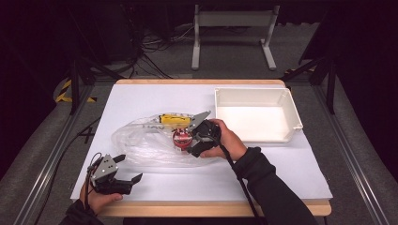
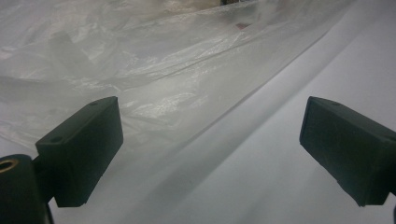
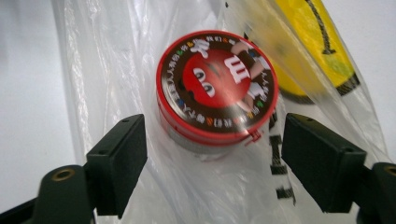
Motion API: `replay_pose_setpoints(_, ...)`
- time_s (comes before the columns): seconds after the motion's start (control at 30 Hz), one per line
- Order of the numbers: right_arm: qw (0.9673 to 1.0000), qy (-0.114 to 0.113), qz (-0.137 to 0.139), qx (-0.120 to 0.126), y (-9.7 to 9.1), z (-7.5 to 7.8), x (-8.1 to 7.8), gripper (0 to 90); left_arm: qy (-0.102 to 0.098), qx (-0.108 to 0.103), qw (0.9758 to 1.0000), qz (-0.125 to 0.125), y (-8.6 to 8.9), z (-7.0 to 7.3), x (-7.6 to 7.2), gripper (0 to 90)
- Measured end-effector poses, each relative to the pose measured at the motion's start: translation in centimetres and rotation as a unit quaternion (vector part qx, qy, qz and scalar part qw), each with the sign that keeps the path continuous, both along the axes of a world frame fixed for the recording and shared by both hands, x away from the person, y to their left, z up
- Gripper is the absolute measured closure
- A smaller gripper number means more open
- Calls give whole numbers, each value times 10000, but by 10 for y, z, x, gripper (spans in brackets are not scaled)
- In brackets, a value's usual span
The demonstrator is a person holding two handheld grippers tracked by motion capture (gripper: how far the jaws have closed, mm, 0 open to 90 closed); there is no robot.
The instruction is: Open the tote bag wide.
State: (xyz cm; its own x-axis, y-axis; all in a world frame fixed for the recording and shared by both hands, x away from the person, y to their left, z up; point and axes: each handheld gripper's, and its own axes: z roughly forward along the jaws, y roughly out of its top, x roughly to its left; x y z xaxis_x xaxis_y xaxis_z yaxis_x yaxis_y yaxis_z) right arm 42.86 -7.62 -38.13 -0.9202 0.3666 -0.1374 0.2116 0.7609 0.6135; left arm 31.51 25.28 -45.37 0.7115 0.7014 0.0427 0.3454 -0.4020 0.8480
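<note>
I see a white table [image 1: 291,173] with a white plastic tray [image 1: 256,115] far right. At the middle lies my clear plastic bag [image 1: 141,143] holding a round red tin [image 1: 181,137]; my right gripper [image 1: 193,140] is spread around it, my left gripper [image 1: 126,168] spread near left.

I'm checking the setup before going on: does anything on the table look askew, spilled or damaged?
Nothing spilled or broken. The clear plastic bag lies crumpled and spread flat, with the round red tin and the yellow packet lying under its film. The white bin sits square. Both grippers, left and right, are open.
</note>
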Motion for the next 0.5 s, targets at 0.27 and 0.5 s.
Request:
replay_pose_setpoints(0.27, 9998, 124, -52, -157, 15, 1, 10, 176, -6, -97, 9999, 31, 2, -1, 1, 70)
replay_pose_setpoints(0.5, 9989, 366, -40, -299, 27, 2, 16, 184, -97, -137, 9998, 66, 0, -1, 0, 71)
